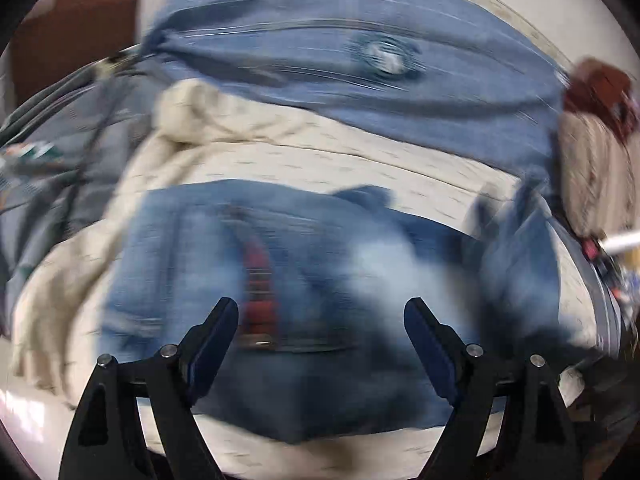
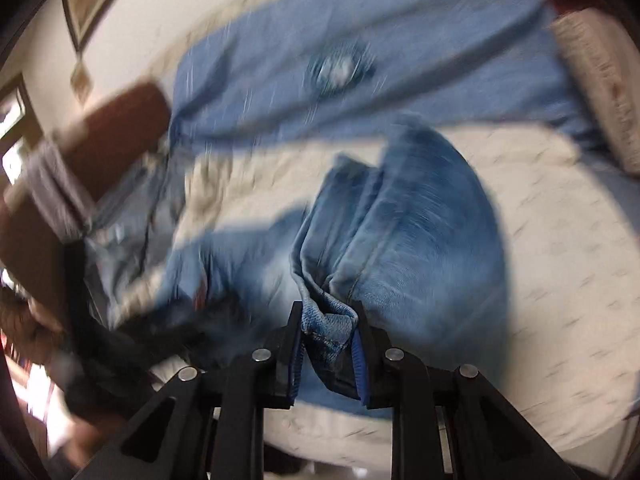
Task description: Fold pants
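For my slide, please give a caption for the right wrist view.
Right gripper clamps a bunched edge of the jeans above the bed.

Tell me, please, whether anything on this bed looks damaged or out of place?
The lighter blue denim jeans spread at the far side have a frayed hole, white threads showing. The cream knitted garment lies crumpled beside the darker washed-blue jeans, whose bunched edge the right tongs pinch.

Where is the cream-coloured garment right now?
In the left wrist view, the cream garment lies left of centre on the bed, between the grey clothing at far left and the jeans ahead of the open left tool.
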The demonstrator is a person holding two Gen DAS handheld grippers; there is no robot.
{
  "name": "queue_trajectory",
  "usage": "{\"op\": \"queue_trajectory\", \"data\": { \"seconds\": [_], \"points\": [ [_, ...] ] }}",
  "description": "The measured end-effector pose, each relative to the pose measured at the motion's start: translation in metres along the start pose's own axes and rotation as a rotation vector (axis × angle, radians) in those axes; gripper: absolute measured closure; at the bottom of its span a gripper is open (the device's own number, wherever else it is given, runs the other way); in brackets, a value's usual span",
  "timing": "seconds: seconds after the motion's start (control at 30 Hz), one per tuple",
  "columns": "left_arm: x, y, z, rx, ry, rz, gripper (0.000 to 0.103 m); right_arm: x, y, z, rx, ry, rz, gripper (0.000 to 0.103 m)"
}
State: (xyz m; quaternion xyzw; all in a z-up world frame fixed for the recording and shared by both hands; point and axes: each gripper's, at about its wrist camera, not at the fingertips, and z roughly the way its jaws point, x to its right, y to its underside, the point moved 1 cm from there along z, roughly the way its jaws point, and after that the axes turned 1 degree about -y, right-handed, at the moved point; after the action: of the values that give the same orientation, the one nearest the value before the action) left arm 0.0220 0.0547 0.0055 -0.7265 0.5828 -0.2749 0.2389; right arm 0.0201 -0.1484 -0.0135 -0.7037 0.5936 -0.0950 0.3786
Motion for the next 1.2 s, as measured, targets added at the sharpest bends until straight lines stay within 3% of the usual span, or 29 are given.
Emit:
{"op": "queue_trajectory", "data": {
  "seconds": [0.1, 0.13, 0.17, 0.2, 0.23, 0.33, 0.47, 0.57, 0.63, 0.7, 0.77, 0.93, 1.13, 1.17, 1.2],
  "points": [
    [-0.021, 0.0, -0.001, -0.013, -0.027, -0.037, 0.017, 0.0, 0.026, 0.065, -0.145, -0.07, 0.012, 0.065],
    [-0.026, -0.001, -0.001, -0.025, -0.025, -0.044, 0.017, 0.003, 0.031, 0.069, -0.14, -0.091, 0.032, 0.061],
    [-0.025, 0.001, -0.005, -0.022, -0.02, -0.049, 0.017, 0.003, 0.032, 0.063, -0.109, -0.115, 0.034, 0.033],
    [-0.026, 0.001, -0.008, -0.019, -0.012, -0.057, 0.017, 0.003, 0.031, 0.057, -0.108, -0.139, 0.036, 0.023],
    [-0.025, -0.001, -0.009, -0.022, 0.004, -0.068, 0.017, 0.004, 0.029, 0.047, -0.103, -0.164, 0.032, 0.021],
    [-0.009, -0.009, -0.01, -0.034, 0.107, -0.081, 0.017, 0.016, 0.023, 0.009, -0.025, -0.19, 0.031, 0.021],
    [0.021, -0.017, -0.009, -0.035, 0.212, -0.071, 0.017, 0.056, 0.015, -0.019, 0.064, -0.199, 0.165, 0.021],
    [0.047, -0.025, 0.0, -0.061, 0.334, -0.086, 0.017, 0.071, 0.022, 0.0, -0.002, -0.264, 0.216, 0.021],
    [0.068, -0.034, 0.015, -0.108, 0.423, -0.091, 0.017, 0.078, 0.027, 0.022, -0.058, -0.24, 0.244, 0.022],
    [0.083, -0.038, 0.029, -0.157, 0.465, -0.095, 0.017, 0.084, 0.033, 0.029, -0.057, -0.265, 0.272, 0.022],
    [0.097, -0.039, 0.049, -0.216, 0.476, -0.097, 0.018, 0.084, 0.032, 0.027, -0.04, -0.29, 0.272, 0.022],
    [0.113, -0.027, 0.082, -0.318, 0.48, -0.099, 0.036, 0.09, 0.033, 0.025, -0.023, -0.329, 0.266, 0.022],
    [0.121, -0.018, 0.107, -0.37, 0.454, -0.094, 0.039, 0.098, 0.036, 0.028, -0.027, -0.371, 0.296, 0.022],
    [0.119, -0.017, 0.107, -0.372, 0.454, -0.096, 0.044, 0.098, 0.036, 0.029, -0.026, -0.372, 0.299, 0.022],
    [0.121, -0.015, 0.109, -0.37, 0.446, -0.085, 0.056, 0.1, 0.037, 0.026, -0.027, -0.375, 0.301, 0.022]
  ]
}}
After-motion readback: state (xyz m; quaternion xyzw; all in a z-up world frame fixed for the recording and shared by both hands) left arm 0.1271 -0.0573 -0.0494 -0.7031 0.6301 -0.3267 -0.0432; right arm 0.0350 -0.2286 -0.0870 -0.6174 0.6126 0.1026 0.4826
